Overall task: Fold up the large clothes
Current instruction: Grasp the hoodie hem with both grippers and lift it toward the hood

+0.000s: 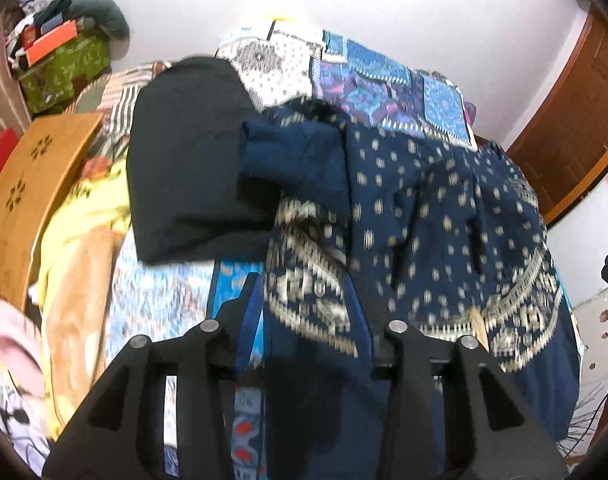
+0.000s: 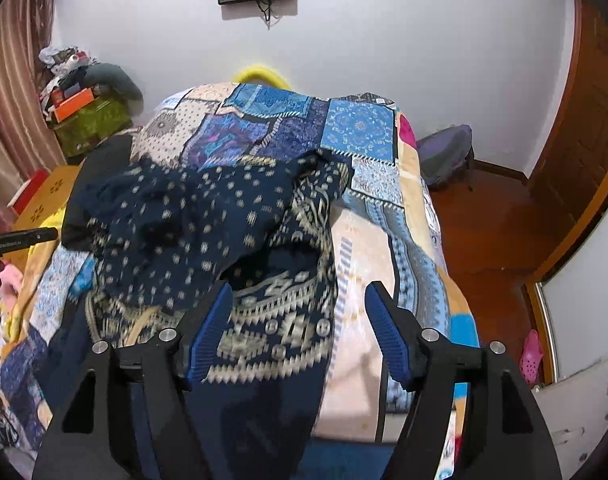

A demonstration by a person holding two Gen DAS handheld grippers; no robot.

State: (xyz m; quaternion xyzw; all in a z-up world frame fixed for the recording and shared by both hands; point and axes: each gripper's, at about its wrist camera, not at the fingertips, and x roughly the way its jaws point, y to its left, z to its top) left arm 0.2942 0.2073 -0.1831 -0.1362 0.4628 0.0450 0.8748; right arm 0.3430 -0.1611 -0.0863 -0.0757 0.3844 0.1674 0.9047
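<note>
Folding looks partly done: a black garment (image 1: 191, 160) and a plain blue one (image 1: 299, 168) already lie folded on the bed (image 2: 384, 248), while the patterned navy garment (image 2: 207, 216) sits rumpled mid-bed, still to be squared up. Its long axis seems to run from the near edge toward the far wall, bordered hem nearest. Left gripper (image 1: 304, 312) stands narrowly parted, right gripper (image 2: 295, 328) wide; cloth lies between both, unpinched.
</note>
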